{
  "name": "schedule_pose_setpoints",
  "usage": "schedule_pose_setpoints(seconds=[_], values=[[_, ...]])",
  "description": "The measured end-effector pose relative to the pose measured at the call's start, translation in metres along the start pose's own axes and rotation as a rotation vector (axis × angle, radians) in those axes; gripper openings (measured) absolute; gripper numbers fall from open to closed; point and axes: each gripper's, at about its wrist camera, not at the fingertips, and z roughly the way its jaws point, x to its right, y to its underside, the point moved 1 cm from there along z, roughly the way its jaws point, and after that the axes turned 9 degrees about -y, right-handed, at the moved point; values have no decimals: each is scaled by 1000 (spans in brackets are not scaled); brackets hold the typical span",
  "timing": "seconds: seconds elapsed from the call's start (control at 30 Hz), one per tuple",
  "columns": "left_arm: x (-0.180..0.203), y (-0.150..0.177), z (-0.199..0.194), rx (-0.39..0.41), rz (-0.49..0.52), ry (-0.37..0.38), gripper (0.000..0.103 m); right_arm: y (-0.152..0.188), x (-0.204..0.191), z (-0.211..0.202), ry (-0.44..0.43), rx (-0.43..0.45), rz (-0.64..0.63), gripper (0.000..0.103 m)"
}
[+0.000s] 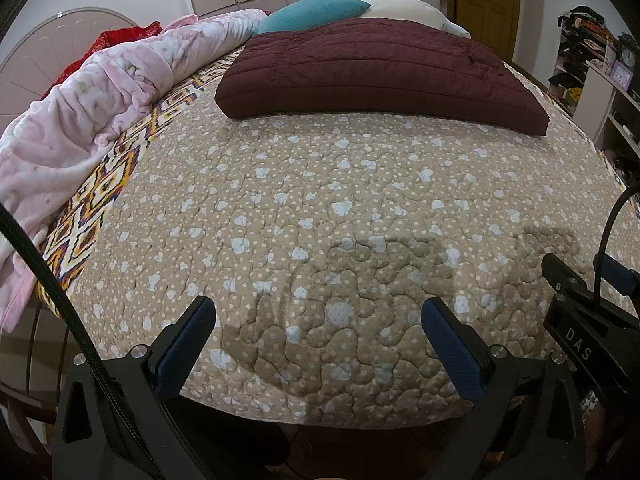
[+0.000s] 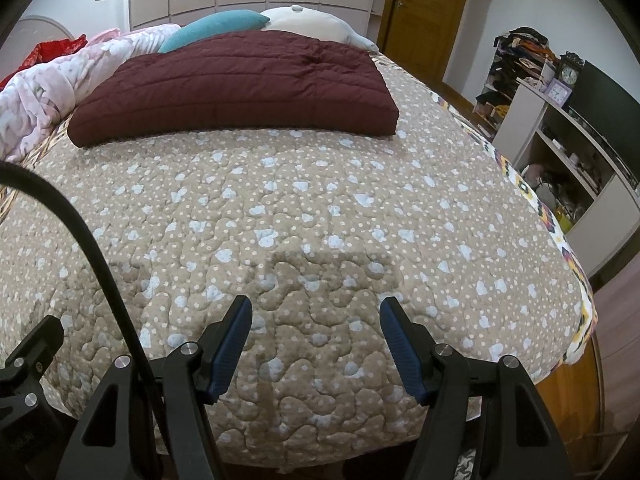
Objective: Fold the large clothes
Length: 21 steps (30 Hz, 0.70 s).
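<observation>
A dark maroon quilted garment (image 1: 380, 72) lies folded into a flat rectangle at the far middle of the bed; the right wrist view shows the same maroon garment (image 2: 240, 88). My left gripper (image 1: 318, 308) hovers open over the near edge of the beige quilted bedspread (image 1: 320, 208), nothing between its blue pads. My right gripper (image 2: 316, 308) is also open above the near part of the bedspread (image 2: 300, 200), holding nothing. Both grippers are well short of the garment. The right gripper's body (image 1: 580, 300) shows at the right edge of the left wrist view.
A rumpled pink blanket (image 1: 92, 112) runs along the bed's left side, with red cloth (image 1: 120, 40) behind it. A teal pillow (image 1: 316, 10) and a cream pillow (image 1: 408, 8) lie at the head. Shelves with clutter and clocks (image 2: 560, 120) stand right of the bed; a wooden door (image 2: 424, 12) is behind.
</observation>
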Motion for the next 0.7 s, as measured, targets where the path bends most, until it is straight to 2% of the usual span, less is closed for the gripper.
schedule_pose_setpoints(seconds=[0.7], values=[[0, 0, -1, -2, 4, 2, 103, 2, -6, -3, 1, 2, -16, 70]])
